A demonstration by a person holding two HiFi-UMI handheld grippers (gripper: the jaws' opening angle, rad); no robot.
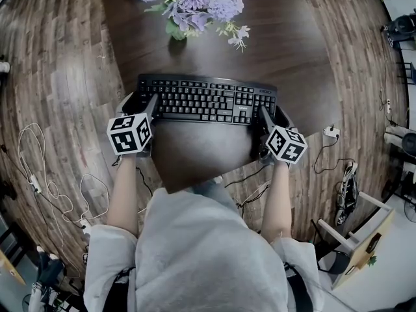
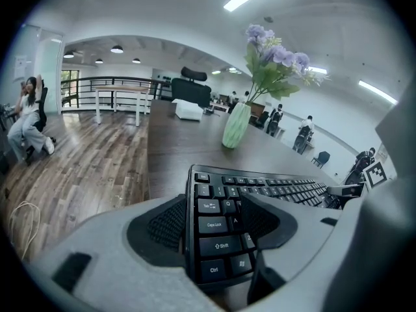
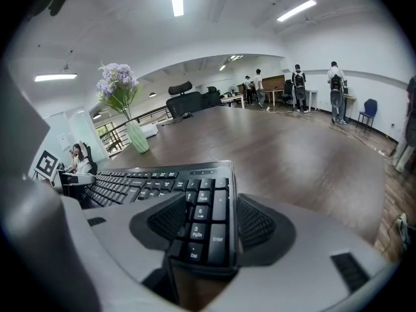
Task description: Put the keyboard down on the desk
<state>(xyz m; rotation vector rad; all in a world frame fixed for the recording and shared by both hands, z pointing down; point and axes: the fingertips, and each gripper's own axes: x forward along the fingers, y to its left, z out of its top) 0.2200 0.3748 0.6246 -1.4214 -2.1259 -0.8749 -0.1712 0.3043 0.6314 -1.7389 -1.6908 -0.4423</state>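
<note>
A black keyboard (image 1: 207, 99) stretches across the dark wooden desk (image 1: 286, 51), held at both ends. My left gripper (image 1: 151, 107) is shut on its left end, with the pads clamping the edge beside the Shift and Ctrl keys (image 2: 218, 246). At the other end my right gripper (image 1: 265, 116) is shut on the numeric keypad side (image 3: 208, 223). Whether the keyboard rests on the desk or hangs just above it cannot be told.
A pale green vase of purple flowers (image 1: 188, 2) stands on the desk just beyond the keyboard; the vase (image 2: 236, 125) also shows in the left gripper view. Cables (image 1: 45, 181) lie on the wooden floor at the left, and a power strip (image 1: 331, 132) at the right.
</note>
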